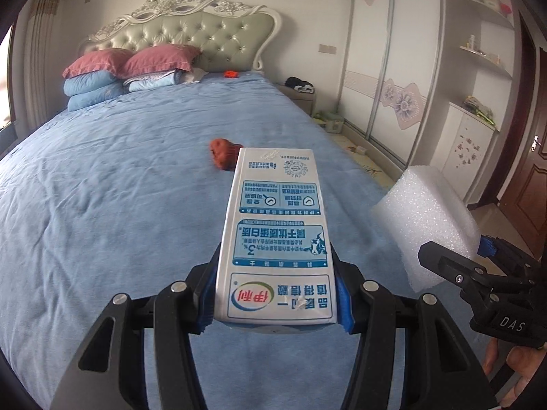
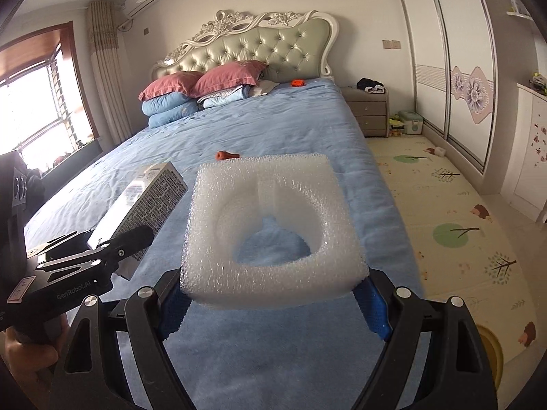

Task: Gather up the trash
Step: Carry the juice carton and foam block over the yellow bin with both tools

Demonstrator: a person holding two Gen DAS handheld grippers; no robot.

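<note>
White foam block [image 2: 273, 225], light, soft and easily crushed, is clamped at its near edge by the wide-spread right gripper [image 2: 273, 304] above the blue bed [image 2: 273, 119]. A stiff, smooth milk carton [image 1: 275, 239] is pinched at its base by the half-closed left gripper [image 1: 275, 302].

Left tongs [image 1: 275, 302] are gripping a milk carton [image 1: 275, 235] over the bed [image 1: 102, 177], red wad [image 1: 224, 157] lying just beyond the carton.
</note>
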